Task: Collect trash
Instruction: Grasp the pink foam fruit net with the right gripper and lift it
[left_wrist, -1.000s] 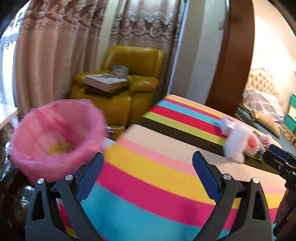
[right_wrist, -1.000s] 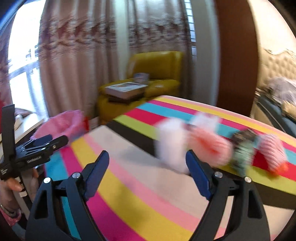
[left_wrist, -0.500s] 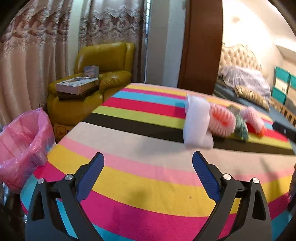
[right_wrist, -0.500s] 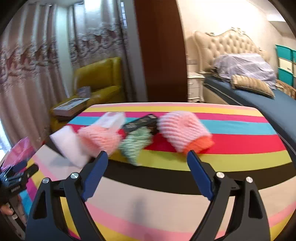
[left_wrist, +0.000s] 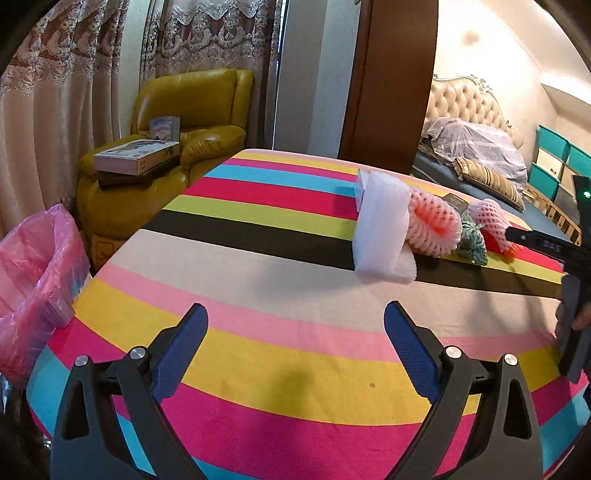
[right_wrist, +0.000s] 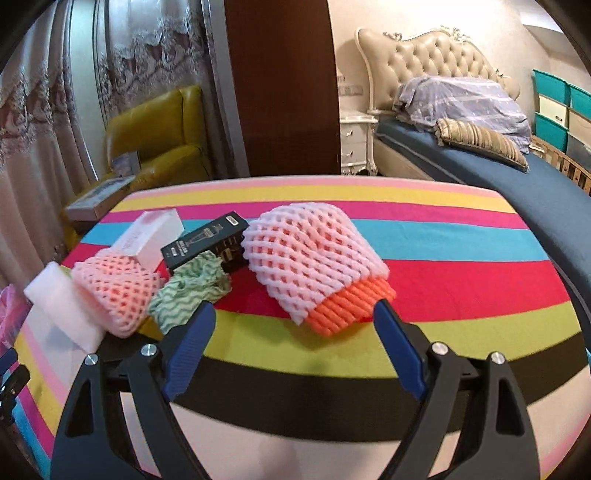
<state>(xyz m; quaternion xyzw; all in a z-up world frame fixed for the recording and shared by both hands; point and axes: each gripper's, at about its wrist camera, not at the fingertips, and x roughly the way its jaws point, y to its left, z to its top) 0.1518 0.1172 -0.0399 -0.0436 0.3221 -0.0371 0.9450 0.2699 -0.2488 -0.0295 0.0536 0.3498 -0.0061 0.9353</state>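
My left gripper (left_wrist: 295, 339) hangs wide open and empty over the striped table (left_wrist: 258, 350), the pink bin bag (left_wrist: 33, 280) at its left edge. My right gripper (right_wrist: 293, 332), also spread and empty, faces the foam net (right_wrist: 314, 269), which lies lengthwise with its orange end toward me.

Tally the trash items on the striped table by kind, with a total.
Foam fruit nets: 2, one pale pink, one white over orange
Boxes: 2, one white, one black
White foam sheet: 1
Green patterned cloth: 1
Total: 6
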